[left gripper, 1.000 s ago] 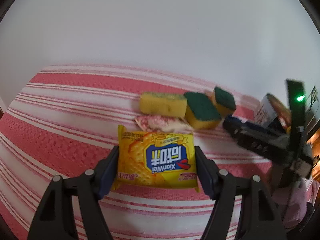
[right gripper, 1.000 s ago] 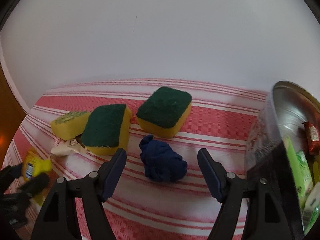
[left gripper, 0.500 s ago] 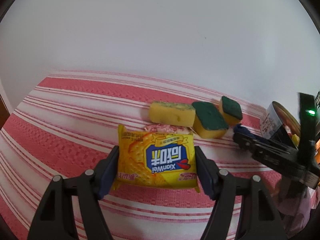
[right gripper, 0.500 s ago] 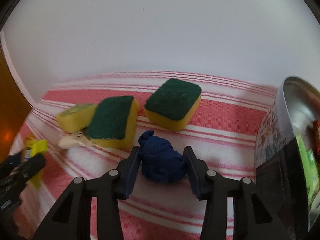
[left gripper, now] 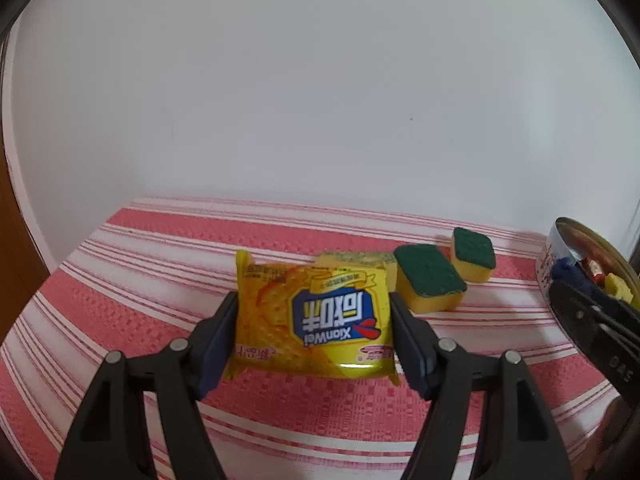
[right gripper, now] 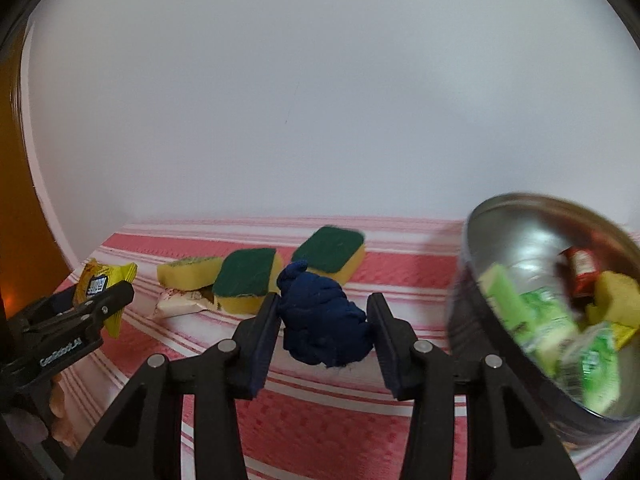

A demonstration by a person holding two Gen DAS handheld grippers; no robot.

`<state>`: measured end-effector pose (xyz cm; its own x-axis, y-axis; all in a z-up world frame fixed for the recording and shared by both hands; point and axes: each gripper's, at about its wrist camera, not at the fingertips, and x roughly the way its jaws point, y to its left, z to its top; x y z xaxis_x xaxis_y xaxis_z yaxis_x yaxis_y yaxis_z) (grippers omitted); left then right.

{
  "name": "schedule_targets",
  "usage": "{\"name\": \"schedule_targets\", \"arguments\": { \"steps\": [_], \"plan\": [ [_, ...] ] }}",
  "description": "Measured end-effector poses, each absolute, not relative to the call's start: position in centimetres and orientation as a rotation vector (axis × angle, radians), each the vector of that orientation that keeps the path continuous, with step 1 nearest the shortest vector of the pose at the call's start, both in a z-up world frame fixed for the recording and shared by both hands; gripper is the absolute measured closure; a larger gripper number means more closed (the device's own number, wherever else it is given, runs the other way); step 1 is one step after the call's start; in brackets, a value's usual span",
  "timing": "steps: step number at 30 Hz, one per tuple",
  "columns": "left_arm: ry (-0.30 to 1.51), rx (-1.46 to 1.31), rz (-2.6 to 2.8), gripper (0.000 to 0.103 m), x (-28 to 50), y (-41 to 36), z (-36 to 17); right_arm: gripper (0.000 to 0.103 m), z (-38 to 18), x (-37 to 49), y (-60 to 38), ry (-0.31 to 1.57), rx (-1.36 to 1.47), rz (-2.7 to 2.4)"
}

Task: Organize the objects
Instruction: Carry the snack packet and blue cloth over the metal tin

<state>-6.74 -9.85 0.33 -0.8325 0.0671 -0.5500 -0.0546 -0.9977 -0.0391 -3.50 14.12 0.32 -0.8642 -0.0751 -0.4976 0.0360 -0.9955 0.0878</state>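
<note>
My left gripper (left gripper: 314, 332) is shut on a yellow cracker packet (left gripper: 312, 316) and holds it above the striped cloth. It also shows at the far left of the right wrist view (right gripper: 102, 280). My right gripper (right gripper: 324, 320) is shut on a crumpled dark blue cloth (right gripper: 322, 316), lifted off the table beside the metal tin (right gripper: 520, 208). Three yellow sponges with green tops (right gripper: 248, 276) (right gripper: 332, 250) (right gripper: 190, 276) lie behind it. A small pale wrapper (right gripper: 180, 304) lies under the sponges.
The tin (left gripper: 560, 232) at the right holds green packets (right gripper: 540, 316), a red sachet (right gripper: 582, 274) and a yellow sponge (right gripper: 616, 300). A red and white striped cloth (left gripper: 120, 280) covers the table. A white wall stands behind. A wooden edge is at the far left.
My right gripper closed on the blue cloth and lifted it toward the tin. My left gripper rose with the cracker packet and the sponges now sit lower behind it.
</note>
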Motion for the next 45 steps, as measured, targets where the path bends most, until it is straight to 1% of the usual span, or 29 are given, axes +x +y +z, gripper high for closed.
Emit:
{"name": "schedule_targets", "arguments": {
  "steps": [11,27,37,45],
  "plan": [
    [0.004,-0.826,2.997,0.032,-6.0,-9.4,0.7,0.056,1.2,-1.4,15.6,-0.139,0.756,-3.037],
    [-0.019,-0.790,3.035,0.032,-5.4,-9.8,1.0,0.055,0.7,-0.3,15.9,-0.126,0.728,-3.060],
    [-0.052,-0.782,3.055,0.032,-4.7,-9.8,1.1,0.055,0.9,0.2,16.1,-0.085,0.696,-3.075],
    [-0.079,-0.775,3.034,0.032,-3.3,-8.2,1.2,0.055,1.1,0.9,17.1,-0.093,0.679,-3.068]
  ]
}}
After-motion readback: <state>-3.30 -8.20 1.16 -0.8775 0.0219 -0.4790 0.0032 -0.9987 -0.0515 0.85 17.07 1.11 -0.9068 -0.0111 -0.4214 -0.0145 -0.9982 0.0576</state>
